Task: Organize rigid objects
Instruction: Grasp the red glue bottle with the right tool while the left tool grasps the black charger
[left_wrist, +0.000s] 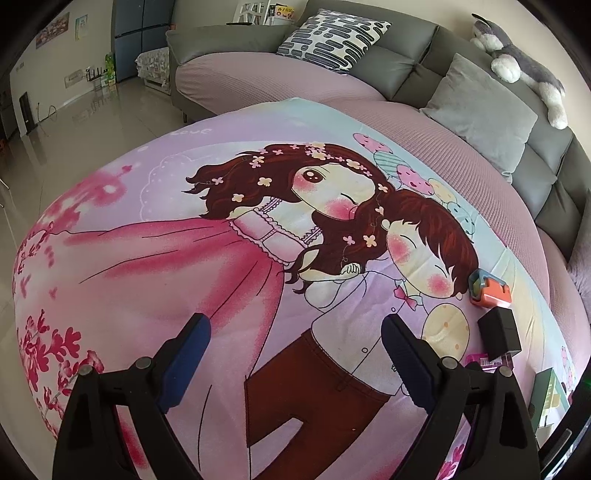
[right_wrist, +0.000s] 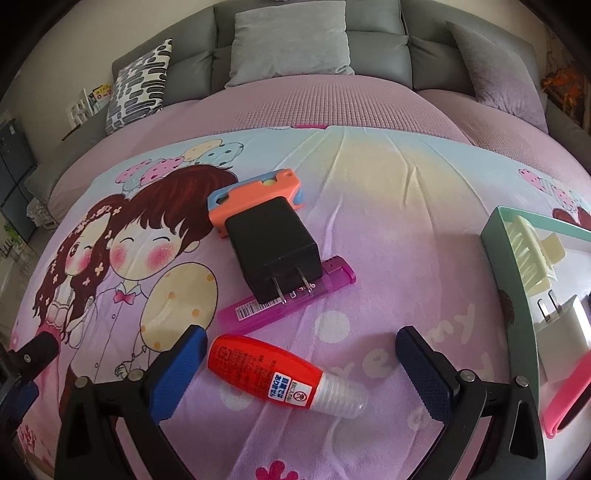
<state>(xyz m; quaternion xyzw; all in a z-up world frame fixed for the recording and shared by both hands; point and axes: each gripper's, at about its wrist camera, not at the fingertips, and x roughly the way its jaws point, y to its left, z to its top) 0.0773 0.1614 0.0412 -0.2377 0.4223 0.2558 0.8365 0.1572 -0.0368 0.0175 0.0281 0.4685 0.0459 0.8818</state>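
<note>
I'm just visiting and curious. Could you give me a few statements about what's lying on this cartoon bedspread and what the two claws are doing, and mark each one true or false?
1. The black charger lies partly on top of the purple lighter. True.
2. The right claw is clamped shut on the red bottle. False: its fingers stand wide open on either side of the bottle, not touching it.
3. The cream hair clip lies inside the green box. True.
4. The left claw holds the orange tape measure. False: it is open and empty over the bedspread.
5. The red bottle stands upright. False: it lies on its side.
</note>
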